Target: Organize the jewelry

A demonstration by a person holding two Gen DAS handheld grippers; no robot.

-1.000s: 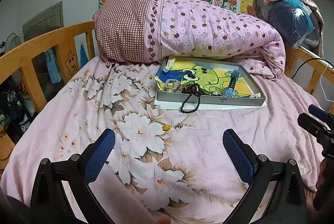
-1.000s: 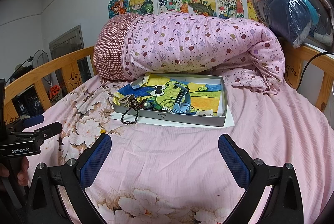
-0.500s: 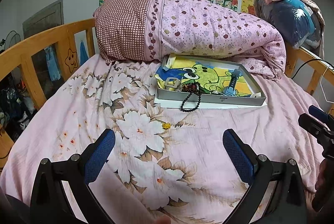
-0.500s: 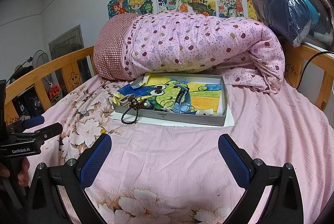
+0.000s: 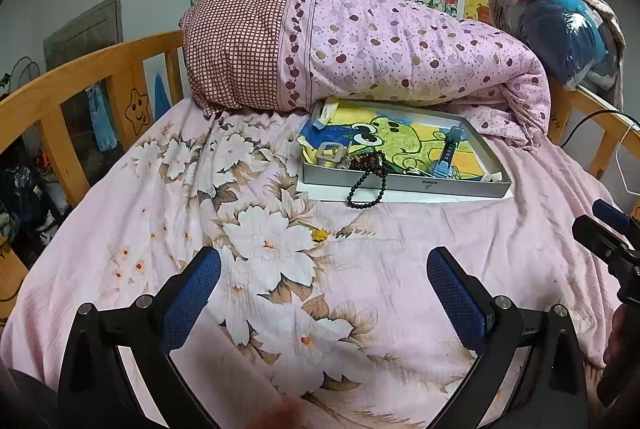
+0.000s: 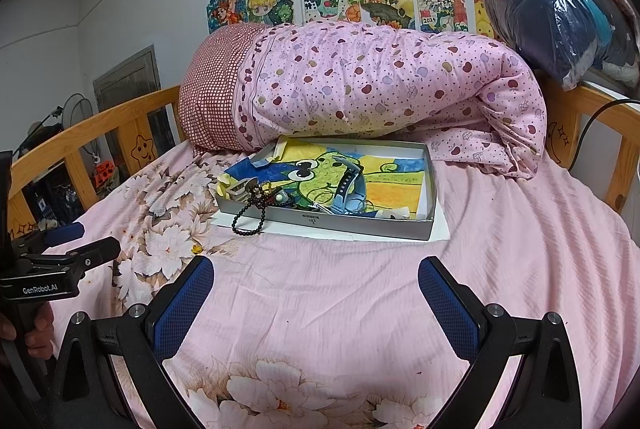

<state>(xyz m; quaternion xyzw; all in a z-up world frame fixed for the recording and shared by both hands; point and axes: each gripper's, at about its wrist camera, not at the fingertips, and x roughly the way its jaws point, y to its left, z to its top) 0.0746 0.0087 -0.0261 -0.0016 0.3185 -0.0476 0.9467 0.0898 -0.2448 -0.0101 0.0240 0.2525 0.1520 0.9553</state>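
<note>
Noting black bead bracelet (image 5: pixel 368 185) draped over tray (image 5: pixel 404 185) rim: light, limp, slippery; I'd pinch the hanging loop. Left gripper (image 5: pixel 324 281) and right gripper (image 6: pixel 316 289) gape wide, empty.

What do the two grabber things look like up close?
Both are black, angular plastic claws with silver bolts. The left gripper and right gripper each have two long fingers with bumpy blue rubber pads. White letters on the left one read GenRobot.AI.
</note>
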